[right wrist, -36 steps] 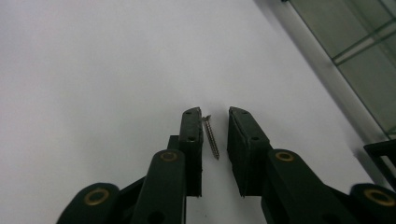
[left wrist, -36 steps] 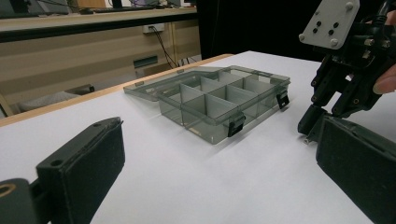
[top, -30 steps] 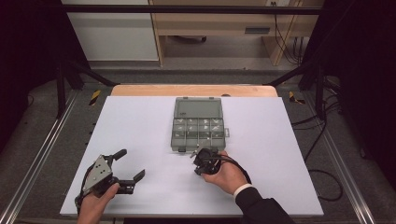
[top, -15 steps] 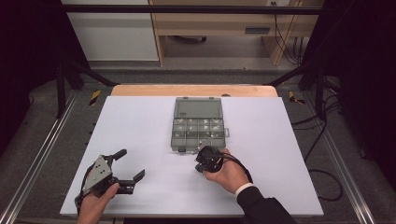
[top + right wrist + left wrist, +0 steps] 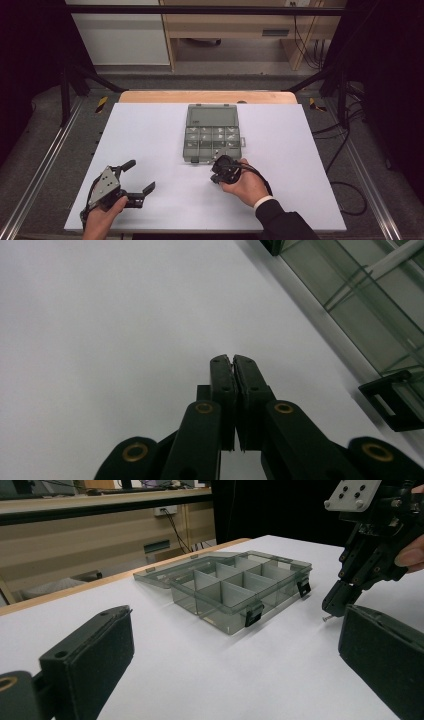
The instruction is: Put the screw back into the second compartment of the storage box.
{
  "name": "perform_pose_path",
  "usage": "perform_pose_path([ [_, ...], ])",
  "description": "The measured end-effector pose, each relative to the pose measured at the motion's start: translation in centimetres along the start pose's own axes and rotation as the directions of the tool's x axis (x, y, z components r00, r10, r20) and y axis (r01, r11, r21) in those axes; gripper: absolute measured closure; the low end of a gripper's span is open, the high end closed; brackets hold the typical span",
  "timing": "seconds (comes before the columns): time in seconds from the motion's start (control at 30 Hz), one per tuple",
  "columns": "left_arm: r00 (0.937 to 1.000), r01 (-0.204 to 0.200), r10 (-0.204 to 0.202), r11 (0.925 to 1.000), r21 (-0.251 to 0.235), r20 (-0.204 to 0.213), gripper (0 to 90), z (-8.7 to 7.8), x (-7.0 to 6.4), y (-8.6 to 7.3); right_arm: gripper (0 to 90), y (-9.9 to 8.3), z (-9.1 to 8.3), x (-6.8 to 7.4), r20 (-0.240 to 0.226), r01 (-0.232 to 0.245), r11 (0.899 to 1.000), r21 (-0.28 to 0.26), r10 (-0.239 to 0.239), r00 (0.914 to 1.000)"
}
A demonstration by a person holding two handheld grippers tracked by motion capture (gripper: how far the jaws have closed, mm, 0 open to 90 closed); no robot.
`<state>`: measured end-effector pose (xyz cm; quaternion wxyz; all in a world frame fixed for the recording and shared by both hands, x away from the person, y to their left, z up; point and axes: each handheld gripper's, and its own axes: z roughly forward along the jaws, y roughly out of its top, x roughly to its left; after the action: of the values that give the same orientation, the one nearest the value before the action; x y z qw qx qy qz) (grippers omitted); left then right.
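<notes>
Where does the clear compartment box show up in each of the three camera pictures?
High view: the compartment box lies at the table's middle, lid open away from the person.
Left gripper view: the box sits at the centre, beyond the jaws.
Right gripper view: its wall runs across the upper right corner.
Shared landmark: a black latch on the box's front wall.

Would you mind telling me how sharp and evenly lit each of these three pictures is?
High view: the white table is evenly lit and the surroundings fall dark; the parts in the box are too small to make out. Left gripper view: the box is fairly crisp, while the near left tongs are soft. Right gripper view: dim overall, with the right tongs dark against the table.
</notes>
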<state>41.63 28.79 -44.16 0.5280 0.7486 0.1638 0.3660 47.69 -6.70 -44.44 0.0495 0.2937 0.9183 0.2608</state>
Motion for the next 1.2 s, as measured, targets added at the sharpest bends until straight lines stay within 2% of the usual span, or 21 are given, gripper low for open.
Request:
perform_pose_path([
  [0.17, 1.0000, -0.002, 0.002, 1.0000, 0.004, 0.000, 1.2, 0.0, 0.0, 0.0, 88.1, 0.1, -0.2, -0.1, 0.004, 0.001, 1.000, -0.008, -0.001, 1.0000],
  [0.33, 1.0000, 0.001, -0.001, 1.0000, -0.001, 0.000, 1.2, 0.0, 0.0, 0.0, 88.1, 0.4, -0.9, -0.1, 0.013, 0.003, 0.999, -0.038, -0.003, 0.9999],
  [0.6, 1.0000, -0.002, 0.002, 1.0000, -0.002, 0.000, 1.2, -0.1, 0.1, 0.0, 88.1, 1.7, -2.2, -0.4, 0.061, 0.008, 0.994, -0.108, -0.001, 0.9981],
  [0.7, 1.0000, 0.001, -0.001, 1.0000, -0.004, -0.003, 1.2, -0.1, 0.1, 0.0, 88.1, 2.6, -2.9, -0.8, 0.062, -0.008, 0.989, -0.145, 0.018, 0.9979],
  [0.93, 1.0000, 0.004, -0.004, 1.0000, -0.007, -0.007, 1.2, -0.3, 0.1, 0.1, 88.1, 4.4, -4.0, -1.4, 0.095, 0.003, 0.979, -0.204, 0.017, 0.9953],
  [1.07, 1.0000, 0.002, -0.002, 1.0000, -0.008, -0.006, 1.2, -0.4, 0.1, 0.1, 88.1, 5.4, -4.3, -2.3, 0.122, -0.011, 0.972, -0.233, 0.040, 0.9918],
  [1.13, 1.0000, 0.006, -0.006, 0.9999, -0.011, -0.008, 1.2, -0.4, 0.1, 0.1, 88.1, 6.2, -4.4, -3.1, 0.148, -0.023, 0.966, -0.257, 0.063, 0.9870],
  [1.17, 0.9999, 0.006, -0.006, 0.9999, -0.011, -0.008, 1.2, -0.3, 0.1, 0.1, 88.1, 6.2, -4.4, -3.1, 0.148, -0.023, 0.966, -0.257, 0.063, 0.9870],
  [1.2, 1.0000, 0.006, -0.006, 0.9999, -0.011, -0.007, 1.2, -0.3, 0.1, 0.1, 88.1, 6.4, -4.3, -3.3, 0.150, -0.037, 0.962, -0.272, 0.080, 0.9853],
])
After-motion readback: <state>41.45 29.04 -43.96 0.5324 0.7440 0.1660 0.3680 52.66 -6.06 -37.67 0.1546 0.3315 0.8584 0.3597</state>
